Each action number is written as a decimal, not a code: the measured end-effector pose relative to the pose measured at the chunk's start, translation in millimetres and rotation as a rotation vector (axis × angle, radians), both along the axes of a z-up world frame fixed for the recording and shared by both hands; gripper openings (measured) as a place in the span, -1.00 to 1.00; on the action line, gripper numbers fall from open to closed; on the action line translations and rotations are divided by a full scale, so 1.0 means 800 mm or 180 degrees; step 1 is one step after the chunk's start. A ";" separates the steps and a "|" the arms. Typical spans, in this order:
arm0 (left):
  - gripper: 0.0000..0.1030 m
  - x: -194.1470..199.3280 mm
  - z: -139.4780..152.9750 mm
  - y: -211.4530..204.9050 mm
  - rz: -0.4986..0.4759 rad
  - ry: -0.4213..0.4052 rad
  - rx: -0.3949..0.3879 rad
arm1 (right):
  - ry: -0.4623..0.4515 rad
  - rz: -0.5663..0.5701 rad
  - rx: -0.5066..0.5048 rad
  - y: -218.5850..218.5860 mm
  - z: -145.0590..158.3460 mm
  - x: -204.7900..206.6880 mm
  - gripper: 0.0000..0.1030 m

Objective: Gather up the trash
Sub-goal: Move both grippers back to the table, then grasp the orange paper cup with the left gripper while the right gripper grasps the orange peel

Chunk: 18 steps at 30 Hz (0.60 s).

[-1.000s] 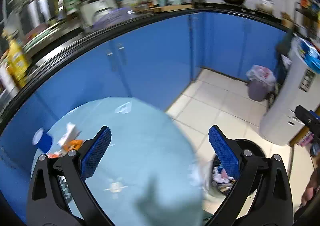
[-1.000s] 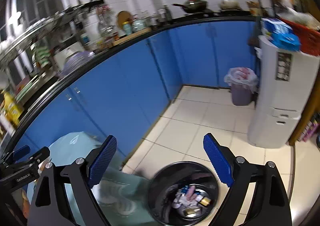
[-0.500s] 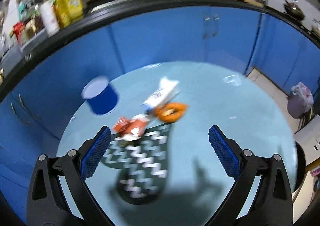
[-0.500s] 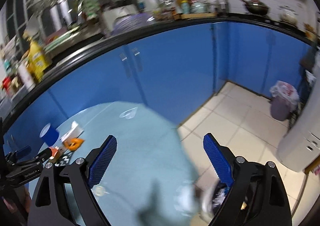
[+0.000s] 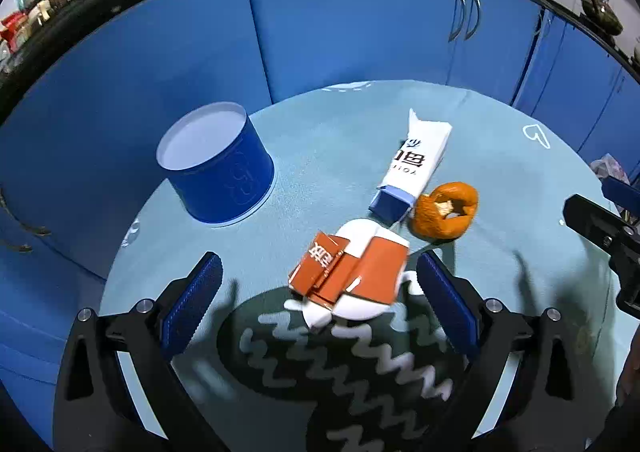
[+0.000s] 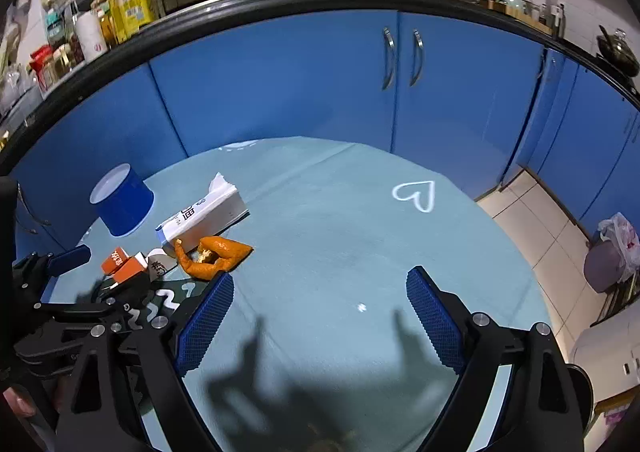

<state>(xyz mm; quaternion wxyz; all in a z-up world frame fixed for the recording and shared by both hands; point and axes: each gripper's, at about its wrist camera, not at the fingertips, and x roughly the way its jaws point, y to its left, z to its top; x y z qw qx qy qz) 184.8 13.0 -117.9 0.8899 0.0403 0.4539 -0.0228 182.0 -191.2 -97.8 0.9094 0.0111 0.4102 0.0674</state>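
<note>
Kitchen with curved blue cabinet fronts under a black counter edge crowded with bottles and jars. In front of me is a round tabletop [image 5: 320,140] under a smooth pale teal cloth with a white heart outline [image 6: 415,194] printed on it.

Trash left on the tabletop, all in one cluster at its left side:
- orange-and-white carton [image 5: 352,278], flattened, creased card, lying on the edge of a dark green mat [image 5: 340,368] with white zigzags
- white-and-blue carton [image 5: 414,168], long, torn open at its far end, lying on its side just beyond
- orange peel [image 5: 444,210], curled, matte, pithy inside, touching the white-and-blue carton's near end

A blue paper cup [image 5: 218,168] stands mouth down to the left, apart from the cluster. I cannot tell whether it counts as trash.

My left tongs [image 5: 318,306] are spread wide and empty, pointing down at the orange-and-white carton, which sits in line with the gap, just beyond the ribbed blue pads and not touched. My right tongs [image 6: 318,322] are also wide apart and empty, over bare cloth to the right of the cluster, with the peel just beyond the left pad.

Progress: three pieces at least are uncollected, so I judge the clearing far from finished. Nearest pick is the flattened carton. It is thin and low, so the pads may need to get right down to the mat to catch an edge.
</note>
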 end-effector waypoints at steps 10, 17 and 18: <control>-0.07 0.004 -0.015 0.034 0.0140 0.0103 -0.0258 | 0.0090 0.0077 -0.0053 0.021 -0.012 0.020 0.67; -0.21 -0.016 -0.006 0.055 0.0280 0.0055 -0.0388 | 0.0104 0.0313 -0.0041 0.055 -0.018 0.030 0.67; -0.22 -0.021 -0.005 0.059 0.0302 0.0048 -0.0401 | 0.0127 0.0345 -0.0035 0.060 -0.021 0.032 0.67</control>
